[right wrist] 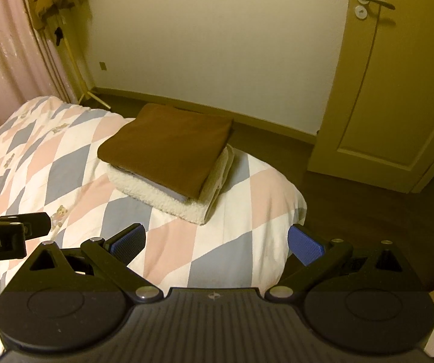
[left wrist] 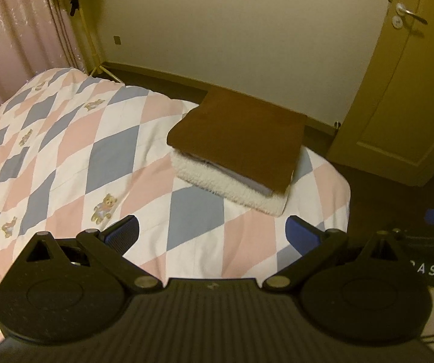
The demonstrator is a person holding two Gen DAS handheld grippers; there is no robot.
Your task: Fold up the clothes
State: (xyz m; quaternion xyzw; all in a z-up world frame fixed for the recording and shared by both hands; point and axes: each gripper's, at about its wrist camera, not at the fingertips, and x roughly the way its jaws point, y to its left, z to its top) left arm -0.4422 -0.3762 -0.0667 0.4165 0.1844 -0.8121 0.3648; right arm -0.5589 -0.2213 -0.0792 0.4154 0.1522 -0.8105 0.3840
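Over the quilt (left wrist: 75, 151) at the bed's near edge, left gripper (left wrist: 212, 236) and right gripper (right wrist: 217, 243) both hang wide open, holding nothing. Folded stack sits ahead near the far corner: brown garment (right wrist: 168, 148) atop white fleece (right wrist: 156, 196), long axis running diagonally away. Right gripper looks nearer. Path clear; door (right wrist: 383, 90) beyond.

Right gripper (right wrist: 215, 243) w/ jaws wide apart, nothing between; ahead of its fingers a folded brown cloth (right wrist: 168, 148) tops 1 white fleece (right wrist: 156, 195) on the quilt (right wrist: 66, 163).
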